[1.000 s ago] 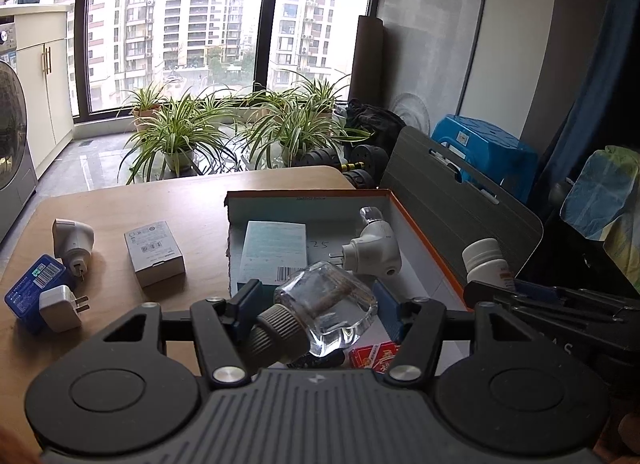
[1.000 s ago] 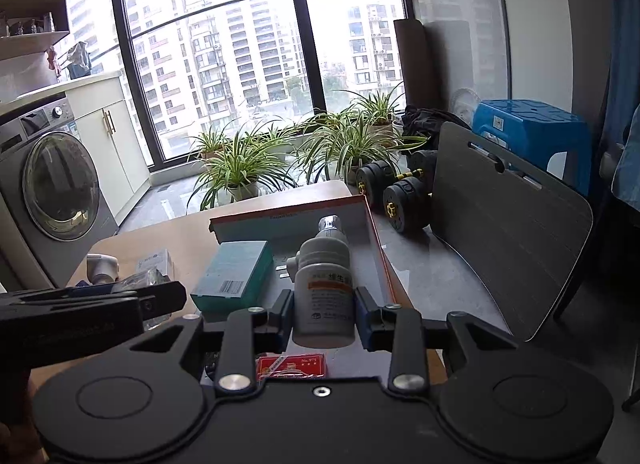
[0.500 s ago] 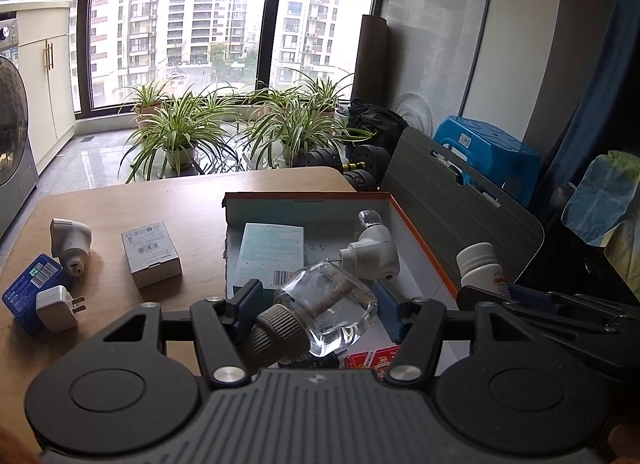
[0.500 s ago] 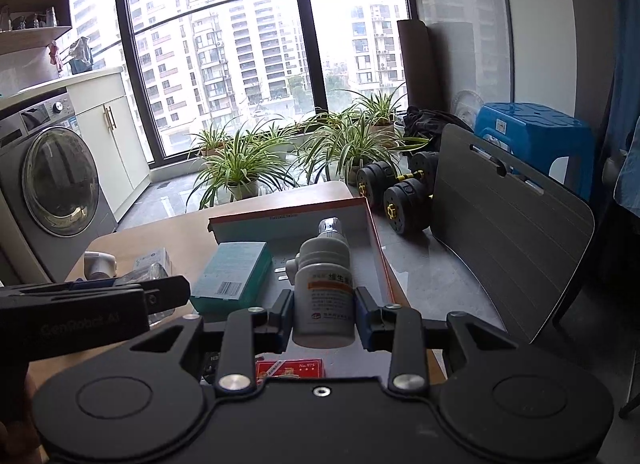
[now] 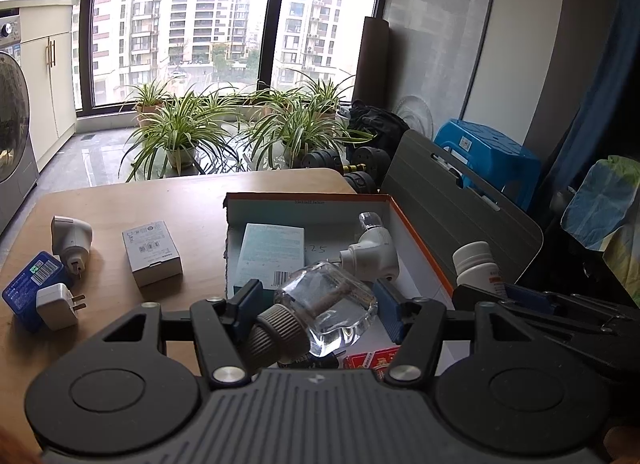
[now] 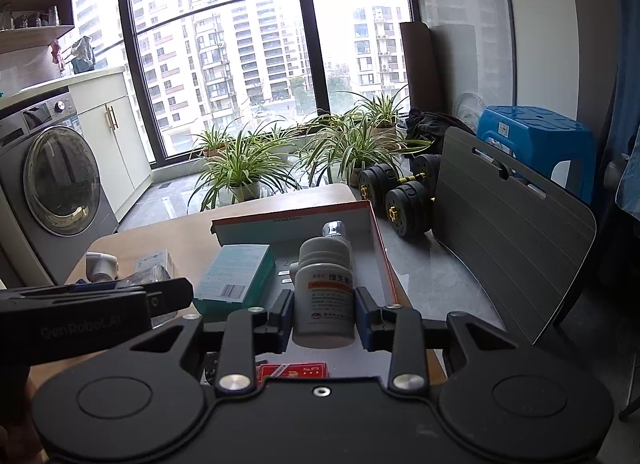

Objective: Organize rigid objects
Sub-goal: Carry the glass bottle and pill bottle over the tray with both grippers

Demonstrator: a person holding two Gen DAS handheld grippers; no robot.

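Observation:
My left gripper is shut on a clear glass bottle with a ribbed grey cap, held tilted above the near end of the orange-edged box. My right gripper is shut on a white pill bottle with an orange-striped label, upright over the same box; the pill bottle also shows in the left wrist view. Inside the box lie a teal carton, a white plug-in device and a red pack. The left gripper body fills the left of the right wrist view.
On the wooden table left of the box lie a white carton, a white plug-in device, a blue box and a white charger. Potted plants, dumbbells, a grey board and a blue stool stand beyond.

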